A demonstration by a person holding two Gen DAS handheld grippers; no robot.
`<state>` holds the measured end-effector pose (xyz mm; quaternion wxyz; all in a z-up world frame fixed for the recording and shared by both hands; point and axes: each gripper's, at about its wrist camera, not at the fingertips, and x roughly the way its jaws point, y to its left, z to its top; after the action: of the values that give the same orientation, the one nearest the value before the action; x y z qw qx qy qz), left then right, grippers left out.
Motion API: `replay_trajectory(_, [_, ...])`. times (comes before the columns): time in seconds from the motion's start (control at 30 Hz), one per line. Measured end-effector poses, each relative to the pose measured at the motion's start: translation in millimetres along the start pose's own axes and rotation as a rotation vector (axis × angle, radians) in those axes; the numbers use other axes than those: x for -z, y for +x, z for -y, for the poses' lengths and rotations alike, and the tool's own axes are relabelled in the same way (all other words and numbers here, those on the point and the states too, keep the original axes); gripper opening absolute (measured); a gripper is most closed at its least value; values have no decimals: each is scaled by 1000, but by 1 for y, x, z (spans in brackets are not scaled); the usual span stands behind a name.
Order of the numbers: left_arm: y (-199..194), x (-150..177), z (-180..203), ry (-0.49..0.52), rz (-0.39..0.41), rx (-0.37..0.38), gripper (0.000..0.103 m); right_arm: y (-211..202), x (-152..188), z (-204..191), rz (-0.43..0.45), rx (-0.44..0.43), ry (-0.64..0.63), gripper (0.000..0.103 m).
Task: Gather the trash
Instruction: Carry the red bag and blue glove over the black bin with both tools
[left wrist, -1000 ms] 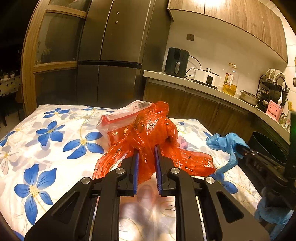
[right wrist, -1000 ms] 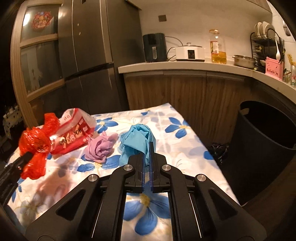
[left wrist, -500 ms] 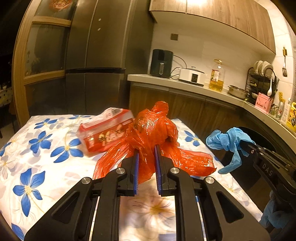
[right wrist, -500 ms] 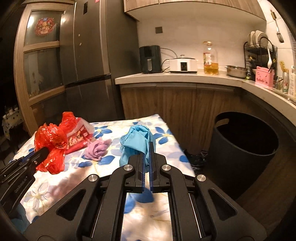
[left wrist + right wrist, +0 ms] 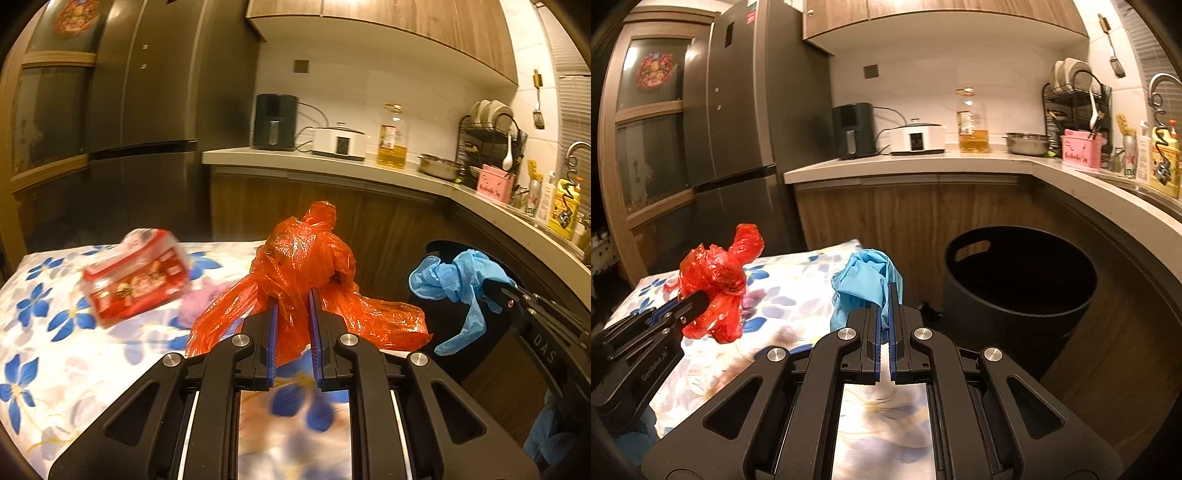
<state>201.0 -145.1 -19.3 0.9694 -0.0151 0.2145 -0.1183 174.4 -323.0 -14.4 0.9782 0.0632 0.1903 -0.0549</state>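
Readable: "DAS" in pale letters on the side of the right gripper (image 5: 513, 297), at the right edge of the left wrist view. Partly readable: raised lettering on the side of the left gripper (image 5: 701, 301), lower left of the right wrist view, beginning "Gen" and ending "AI", middle unclear. Large letters "ne" on a can (image 5: 1129, 158) on the worktop (image 5: 923, 162), far right. Printing on the red packet (image 5: 135, 280), pink box (image 5: 1080, 155), oil bottle label (image 5: 967, 120) and yellow bottle (image 5: 1165, 162) too blurred or small to read.
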Motion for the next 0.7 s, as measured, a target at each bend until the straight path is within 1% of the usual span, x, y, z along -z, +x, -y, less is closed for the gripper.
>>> replay_trajectory(0.17, [12, -6, 32, 42, 8, 49, 15, -2, -4, 30, 22, 55, 28, 3])
replay_trajectory(0.37, [26, -15, 67, 69, 9, 106, 15, -4, -12, 59, 45, 110, 50, 3])
replay_trajectory(0.57, [40, -33, 108, 118, 41, 167, 15, -5, -22, 89, 80, 172, 74, 3])
replay_trajectory(0.7, [50, -41, 131, 136, 47, 205, 15, -3, -27, 106, 91, 207, 83, 3])
